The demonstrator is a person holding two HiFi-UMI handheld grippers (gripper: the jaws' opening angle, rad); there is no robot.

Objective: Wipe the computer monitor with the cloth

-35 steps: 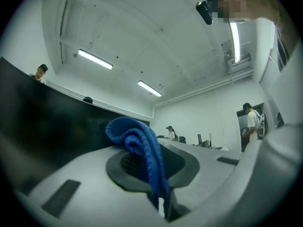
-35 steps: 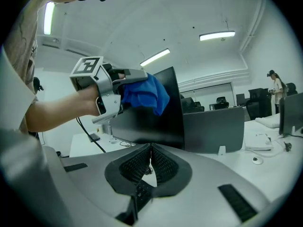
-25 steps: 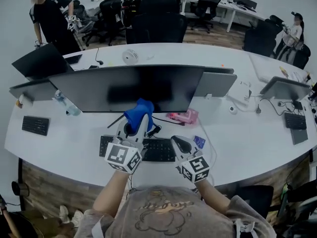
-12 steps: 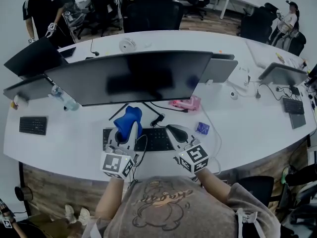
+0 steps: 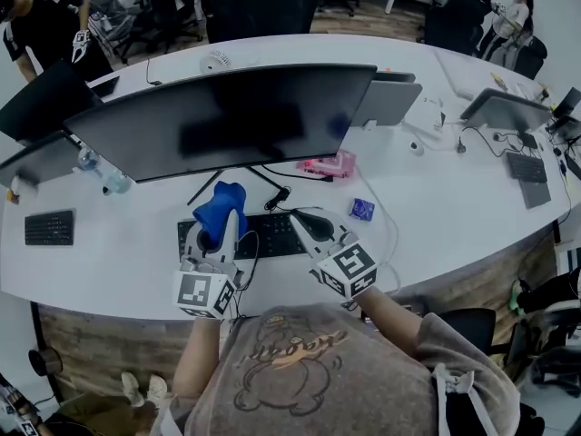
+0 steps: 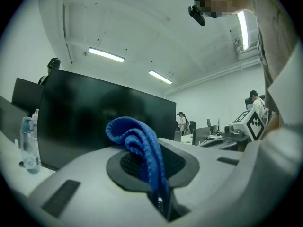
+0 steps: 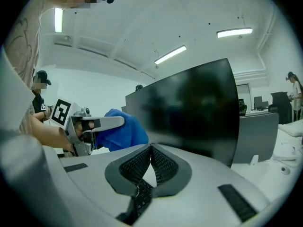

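Note:
The wide dark computer monitor (image 5: 227, 116) stands on the white desk (image 5: 436, 216). Just below its lower edge, over the black keyboard (image 5: 268, 234), my left gripper (image 5: 221, 218) is shut on a bunched blue cloth (image 5: 221, 201). The cloth is clear of the screen. In the left gripper view the cloth (image 6: 138, 143) sticks up from between the jaws, with the monitor (image 6: 94, 112) behind it. My right gripper (image 5: 305, 218) hovers beside it over the keyboard, shut with nothing in it. In the right gripper view its jaws (image 7: 151, 148) meet at the tip, and the cloth (image 7: 122, 129) and monitor (image 7: 194, 108) show beyond.
A pink object (image 5: 329, 164) and a small blue packet (image 5: 361, 209) lie right of the keyboard. A water bottle (image 5: 102, 175) stands at the left. More screens (image 5: 45, 98), a second keyboard (image 5: 48, 227) and cables sit around the desk. People and office chairs are behind it.
Both grippers have drawn back from the monitor toward me. The cloth, which overlapped the screen's lower edge a second ago, now sits below it over the keyboard.

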